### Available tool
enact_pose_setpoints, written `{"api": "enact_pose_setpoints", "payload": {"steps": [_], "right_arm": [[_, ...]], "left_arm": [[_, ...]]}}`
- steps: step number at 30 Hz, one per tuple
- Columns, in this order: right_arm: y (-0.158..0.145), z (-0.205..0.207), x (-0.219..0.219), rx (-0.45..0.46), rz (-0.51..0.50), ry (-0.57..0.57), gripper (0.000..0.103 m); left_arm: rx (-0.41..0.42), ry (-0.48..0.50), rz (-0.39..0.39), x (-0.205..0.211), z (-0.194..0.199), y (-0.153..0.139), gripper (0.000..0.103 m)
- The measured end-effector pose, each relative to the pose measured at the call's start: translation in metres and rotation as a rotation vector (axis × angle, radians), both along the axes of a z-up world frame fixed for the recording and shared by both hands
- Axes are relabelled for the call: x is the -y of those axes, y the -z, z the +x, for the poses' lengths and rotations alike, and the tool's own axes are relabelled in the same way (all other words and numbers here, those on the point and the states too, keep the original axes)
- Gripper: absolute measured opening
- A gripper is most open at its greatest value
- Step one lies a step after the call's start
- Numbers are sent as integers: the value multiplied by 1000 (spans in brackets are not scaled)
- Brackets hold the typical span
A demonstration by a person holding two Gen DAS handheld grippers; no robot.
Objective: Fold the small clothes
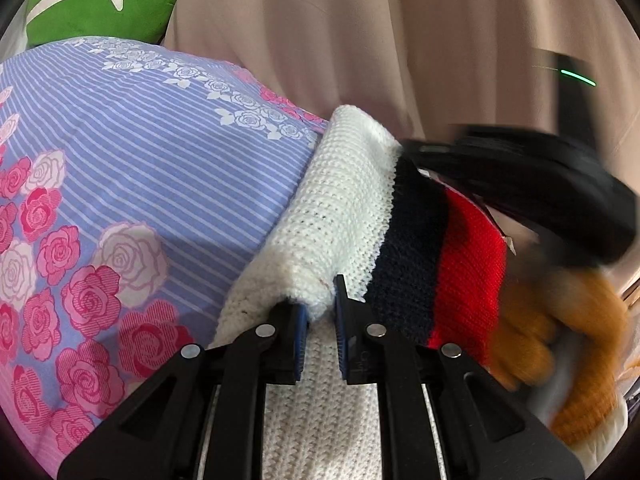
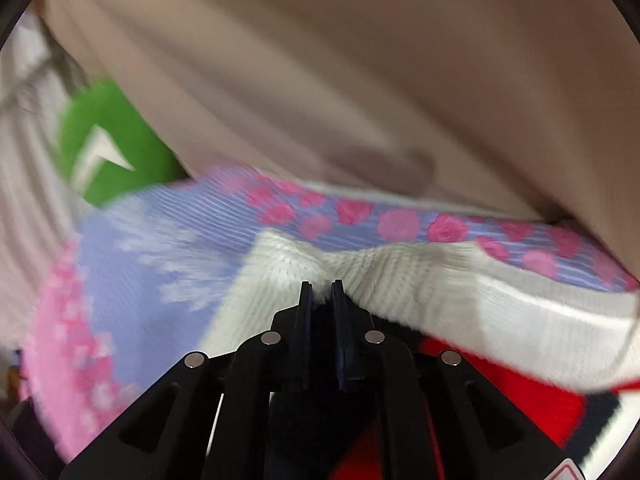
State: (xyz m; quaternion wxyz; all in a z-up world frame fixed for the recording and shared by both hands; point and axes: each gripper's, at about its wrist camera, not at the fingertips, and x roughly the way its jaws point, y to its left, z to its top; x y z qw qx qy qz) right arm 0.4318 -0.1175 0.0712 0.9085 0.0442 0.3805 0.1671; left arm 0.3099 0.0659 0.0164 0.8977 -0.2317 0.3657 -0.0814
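A small white knit sweater (image 1: 340,184) with a navy band and a red band lies on a lilac striped bedsheet (image 1: 160,152) printed with pink roses. My left gripper (image 1: 320,314) is shut on a raised fold of the white knit near the sweater's edge. In the right wrist view, which is blurred, my right gripper (image 2: 322,290) has its jaws nearly together on a puckered edge of the sweater (image 2: 400,276). A red part (image 2: 500,392) shows below it. In the left wrist view a hand in an orange glove (image 1: 560,340) holds the right gripper's black body (image 1: 540,192) over the red band.
A green cushion (image 1: 100,4) with a white shape sits at the far end of the bed. Beige curtain fabric (image 1: 400,40) hangs behind the sweater. The sheet (image 2: 152,300) stretches away to the left of the sweater.
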Motion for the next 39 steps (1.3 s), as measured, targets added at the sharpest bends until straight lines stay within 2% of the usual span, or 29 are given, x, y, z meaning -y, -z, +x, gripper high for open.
{"api": "enact_pose_setpoints", "payload": {"steps": [2,4,6,8,9,11,12,13,16,18,19,22,23,26,28,29,31,32,33,39], "right_arm": [[-10,-40,42,26,24,47,10],[-3,-78,96,7,29,120,10],[10,-104,143,-20,-28,219,10],[33,-124,198,-78,-140,383,9],[39,-134,220,-78,-173,446,0],[33,-166,257,-75,-74,508,2],[26,-183,266,-63,-64,542,7],[19,-201,268,-38,-52,537,8],[5,-260,265,-1,-42,514,19],[4,-301,258,7,-44,492,38],[5,-320,260,-1,-41,478,41],[16,-377,254,-20,-3,464,49],[23,-395,251,-38,25,464,52],[45,-438,246,-83,118,468,54],[59,-455,242,-107,151,477,55],[65,-465,239,-122,160,472,56],[74,-475,233,-142,164,468,56],[77,-479,229,-137,164,464,57],[76,-483,225,-126,159,461,61],[77,-483,203,-109,187,417,66]], "left_arm": [[0,0,2,0,0,0,12],[1,-1,5,0,0,-1,12],[1,-1,4,0,-1,-1,12],[2,-1,5,0,-1,-1,12],[2,-1,5,0,-1,-1,12],[4,0,-2,-1,-2,-1,12],[7,-1,-9,-2,-2,-1,12],[8,0,-17,-3,-3,0,13],[11,17,-18,-6,-8,-1,15],[14,23,27,-8,-19,-6,19],[17,22,49,-10,-28,-9,21],[17,53,111,-21,-69,-17,32],[10,59,131,-24,-81,-17,39],[-40,91,154,-39,-125,-12,44],[-82,99,132,-53,-150,-5,46],[-108,103,111,-60,-164,0,54],[-110,118,71,-70,-189,2,60],[-113,118,74,-72,-202,2,68],[-114,119,76,-73,-212,2,70],[-108,127,54,-65,-247,7,73]]}}
